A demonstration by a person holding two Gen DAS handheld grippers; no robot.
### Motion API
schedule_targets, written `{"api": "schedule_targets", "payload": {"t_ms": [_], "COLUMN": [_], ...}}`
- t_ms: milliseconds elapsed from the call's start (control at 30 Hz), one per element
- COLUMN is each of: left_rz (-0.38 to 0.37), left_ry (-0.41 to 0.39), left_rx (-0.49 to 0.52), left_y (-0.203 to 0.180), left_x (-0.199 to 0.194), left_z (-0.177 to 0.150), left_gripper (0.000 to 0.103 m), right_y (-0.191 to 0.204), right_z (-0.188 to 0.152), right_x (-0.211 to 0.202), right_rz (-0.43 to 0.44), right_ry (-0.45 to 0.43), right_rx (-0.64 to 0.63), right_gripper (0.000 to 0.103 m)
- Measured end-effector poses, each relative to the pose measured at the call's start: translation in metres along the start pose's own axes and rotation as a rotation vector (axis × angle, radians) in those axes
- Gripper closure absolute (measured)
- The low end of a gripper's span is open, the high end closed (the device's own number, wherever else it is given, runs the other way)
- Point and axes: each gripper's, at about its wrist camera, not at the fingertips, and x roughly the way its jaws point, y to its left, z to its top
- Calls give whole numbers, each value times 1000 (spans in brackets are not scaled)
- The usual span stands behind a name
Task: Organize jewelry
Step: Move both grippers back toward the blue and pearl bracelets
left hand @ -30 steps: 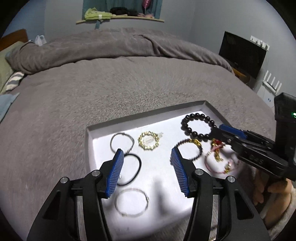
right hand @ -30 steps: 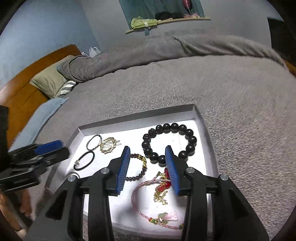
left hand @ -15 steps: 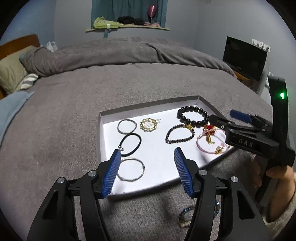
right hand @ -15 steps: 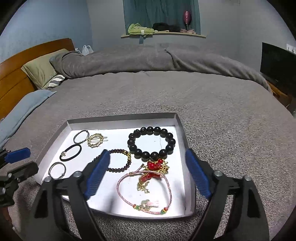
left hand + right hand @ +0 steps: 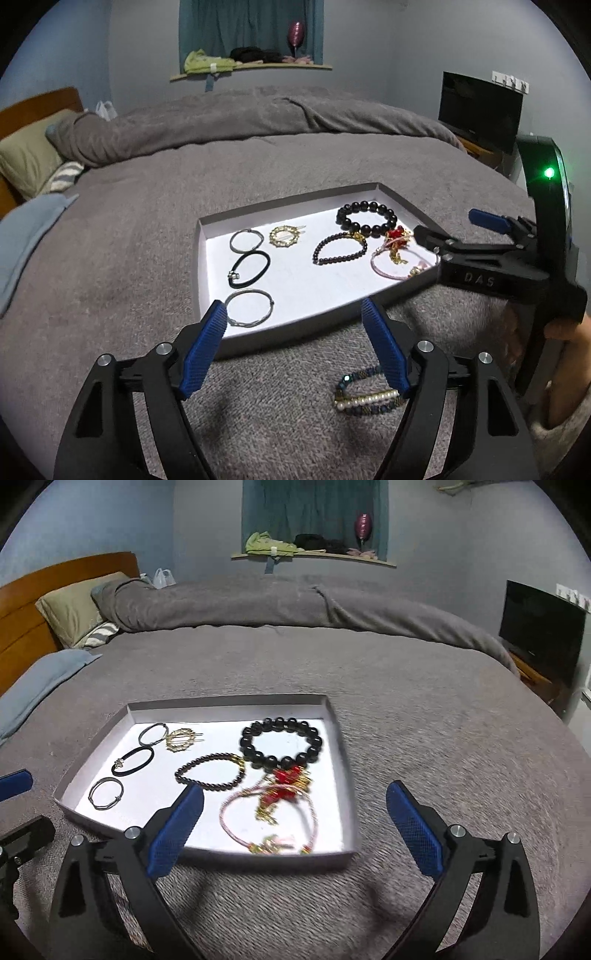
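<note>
A shallow white tray (image 5: 295, 334) (image 5: 347, 790) lies on the grey bed. It holds a large black bead bracelet (image 5: 366, 218) (image 5: 281, 747), a thin dark bead bracelet (image 5: 340, 249) (image 5: 209, 768), a pink cord bracelet with red and gold charms (image 5: 397, 258) (image 5: 269, 818), a gold ring clip (image 5: 284, 236) (image 5: 181, 739), a black hair tie (image 5: 249, 268) (image 5: 132, 761) and two silver rings (image 5: 248, 308) (image 5: 105, 793). A blue and pearl bracelet (image 5: 364, 393) lies on the blanket in front of the tray. My left gripper (image 5: 295, 347) is open just above the tray's near edge. My right gripper (image 5: 295, 827) is open wide and empty over the tray's near right corner.
The right gripper's body (image 5: 517, 258) shows at the tray's right side in the left wrist view. A rolled grey duvet (image 5: 295, 605) and pillows (image 5: 70, 609) lie at the far side of the bed. A dark screen (image 5: 541, 624) stands at the right.
Both grippers have pulled back and up from the tray. The right gripper has opened wide and left the red and gold charm piece in the tray. The blue and pearl bracelet has come into view.
</note>
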Motion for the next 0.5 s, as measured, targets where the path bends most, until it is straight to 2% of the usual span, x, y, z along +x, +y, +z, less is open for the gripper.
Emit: {"api": "schedule_targets", "payload": {"t_ms": [67, 200, 500], "left_rz": [18, 40, 61], "left_ry": [-12, -22, -17], "left_rx": [22, 41, 37], "left_y": [-5, -11, -10], "left_x": [-3, -4, -1], "left_z": [-5, -14, -36], "left_gripper": [24, 13, 10], "right_y": [-9, -24, -37], "right_z": [-3, -10, -32], "right_x": [-5, -17, -39], "right_rz": [3, -11, -78], "right_ry": [6, -10, -81], "right_rx": [29, 88, 87], "right_gripper": [5, 5, 5]}}
